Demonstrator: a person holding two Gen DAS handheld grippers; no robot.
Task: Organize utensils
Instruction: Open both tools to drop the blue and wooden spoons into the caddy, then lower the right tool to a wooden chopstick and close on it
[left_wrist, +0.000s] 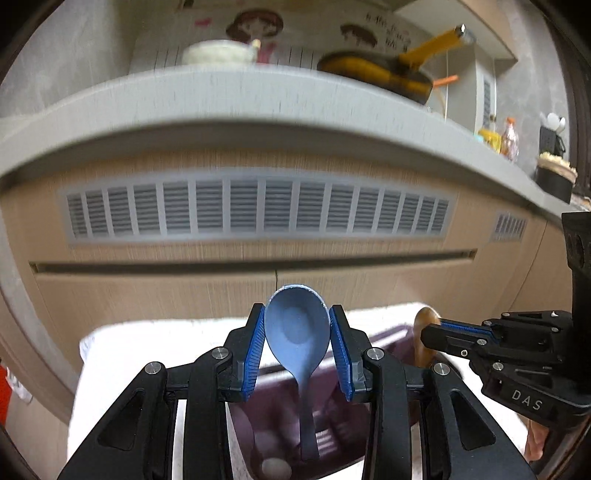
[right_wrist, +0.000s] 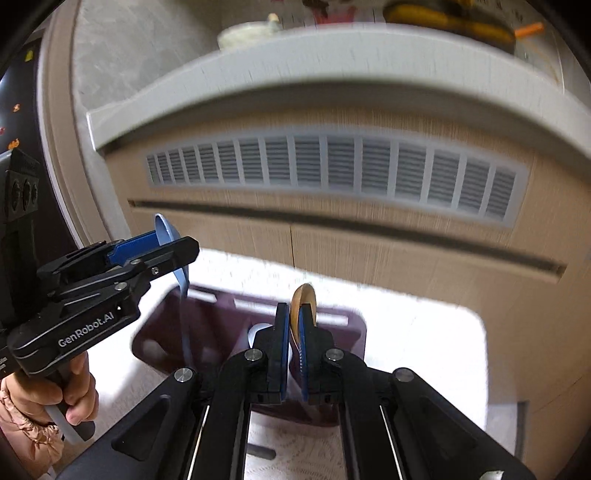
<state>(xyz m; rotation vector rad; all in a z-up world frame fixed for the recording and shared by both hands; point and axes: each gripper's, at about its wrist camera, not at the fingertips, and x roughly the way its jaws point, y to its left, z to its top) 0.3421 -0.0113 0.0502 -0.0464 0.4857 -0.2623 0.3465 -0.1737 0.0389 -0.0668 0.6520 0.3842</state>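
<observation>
My left gripper (left_wrist: 297, 325) is shut on a blue spoon (left_wrist: 297, 332), its pads clamping the bowl while the handle hangs down into a dark purple utensil basket (left_wrist: 388, 339). From the right wrist view the same left gripper (right_wrist: 173, 245) holds the blue spoon (right_wrist: 168, 230) above the basket's left side. My right gripper (right_wrist: 294, 314) is shut on a brown wooden spoon (right_wrist: 303, 295), its bowl sticking up past the fingertips over the purple basket (right_wrist: 354, 332). In the left wrist view the right gripper (left_wrist: 430, 332) and the wooden spoon (left_wrist: 424, 317) show at the right.
The basket sits on a white cloth-covered surface (right_wrist: 424, 332). Behind it stands a wooden cabinet with a grey vent grille (left_wrist: 258, 206) under a grey countertop (left_wrist: 221, 92). On the counter are a pale bowl (left_wrist: 218, 51) and a yellow-handled pan (left_wrist: 388, 70). A hand (right_wrist: 74, 398) grips the left gripper's handle.
</observation>
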